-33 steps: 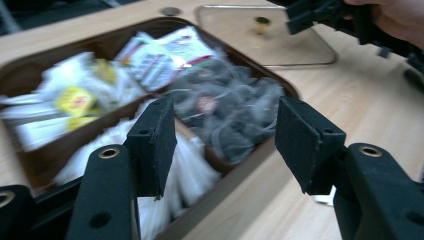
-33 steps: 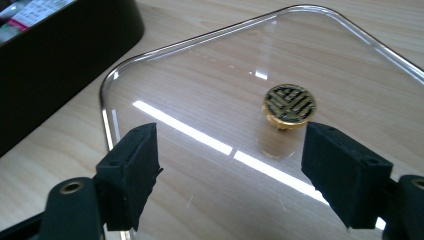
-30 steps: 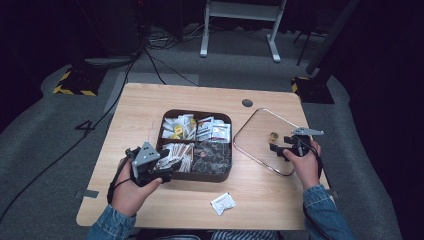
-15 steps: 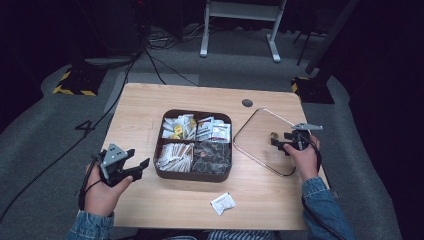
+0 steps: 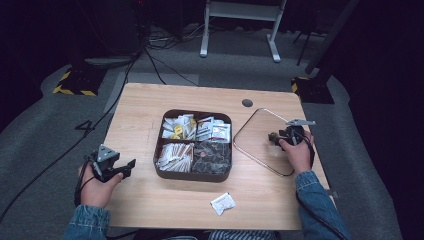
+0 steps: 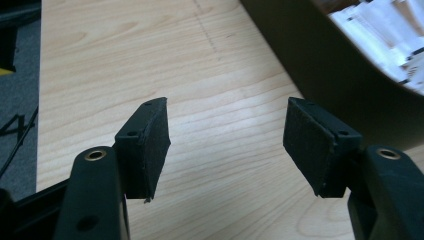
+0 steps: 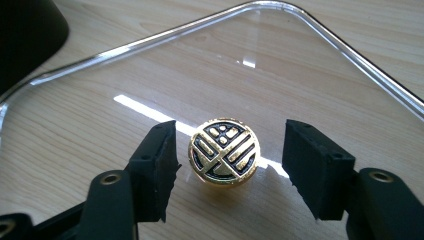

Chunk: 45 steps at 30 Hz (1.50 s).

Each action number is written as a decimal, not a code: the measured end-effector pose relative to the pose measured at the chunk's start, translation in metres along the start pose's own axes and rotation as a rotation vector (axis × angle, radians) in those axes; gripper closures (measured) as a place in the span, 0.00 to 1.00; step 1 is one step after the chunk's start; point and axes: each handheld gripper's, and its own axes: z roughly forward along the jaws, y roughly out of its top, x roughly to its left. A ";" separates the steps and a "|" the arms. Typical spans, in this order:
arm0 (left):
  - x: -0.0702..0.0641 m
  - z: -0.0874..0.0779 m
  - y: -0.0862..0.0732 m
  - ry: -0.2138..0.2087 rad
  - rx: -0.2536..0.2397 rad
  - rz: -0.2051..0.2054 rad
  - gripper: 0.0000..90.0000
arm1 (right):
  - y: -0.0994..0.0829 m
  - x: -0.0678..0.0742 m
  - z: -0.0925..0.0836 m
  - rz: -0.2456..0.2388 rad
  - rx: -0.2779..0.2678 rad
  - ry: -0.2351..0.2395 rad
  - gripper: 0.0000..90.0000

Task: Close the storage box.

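the right gripper [image 7: 227, 165] hangs low over a clear glass lid [image 7: 310, 75] lying flat on the wooden table [image 7: 65, 145]. its jaws have just been closing, with the lid's round gold knob [image 7: 223, 151] between them; the pads stand just clear of it on both sides. a dark tray's corner [image 7: 27, 35] sits at the upper left.

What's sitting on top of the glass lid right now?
A gold knob stands at the middle of the glass lid, between the right tool's open jaws. Its fastening underneath is hidden.
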 end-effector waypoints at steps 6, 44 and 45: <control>0.006 0.010 -0.007 0.013 0.026 -0.007 0.38 | -0.003 -0.001 0.005 0.013 0.018 -0.005 0.49; 0.007 0.035 -0.020 0.013 0.075 0.022 0.24 | 0.024 0.016 -0.037 -0.045 -0.090 0.079 0.65; 0.007 0.035 -0.020 0.010 0.077 0.019 0.24 | 0.026 0.018 -0.038 -0.050 -0.090 0.088 0.65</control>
